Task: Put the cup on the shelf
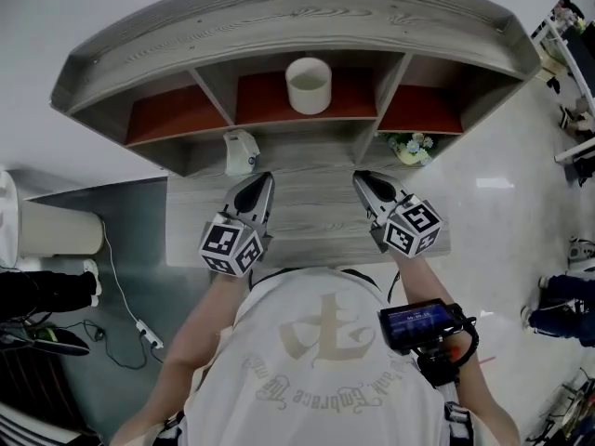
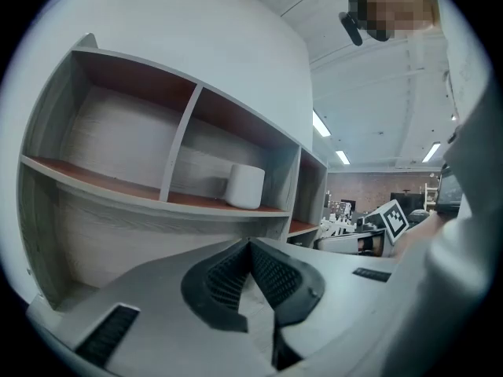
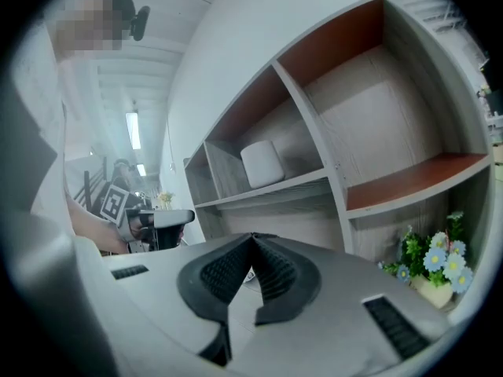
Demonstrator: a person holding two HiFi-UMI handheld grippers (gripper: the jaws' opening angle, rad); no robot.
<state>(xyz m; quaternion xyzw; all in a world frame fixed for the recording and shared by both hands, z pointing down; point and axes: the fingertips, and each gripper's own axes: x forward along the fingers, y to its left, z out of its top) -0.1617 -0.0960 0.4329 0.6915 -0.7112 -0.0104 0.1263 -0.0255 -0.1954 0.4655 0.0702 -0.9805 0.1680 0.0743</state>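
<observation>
A white cup (image 1: pixel 309 85) stands upright in the middle compartment of the wooden shelf unit (image 1: pixel 297 17), on its red-brown board; it also shows as the cup (image 2: pixel 245 185) and the cup (image 3: pixel 262 162) in the gripper views. My left gripper (image 1: pixel 266 177) hovers over the desk in front of the shelf, below and left of the cup, shut with nothing between its jaws. My right gripper (image 1: pixel 358 177) is held beside it at the same height, below and right of the cup, also shut and empty. Each gripper (image 2: pixel 250 243), (image 3: pixel 253 237) shows its tips touching.
A small white device (image 1: pixel 241 151) sits under the shelf at the desk's back left. A pot of small flowers (image 1: pixel 410 147) stands under the right compartment, and shows as the flowers (image 3: pixel 431 264) too. The left and right compartments hold nothing. A white bin (image 1: pixel 51 226) stands left of the desk.
</observation>
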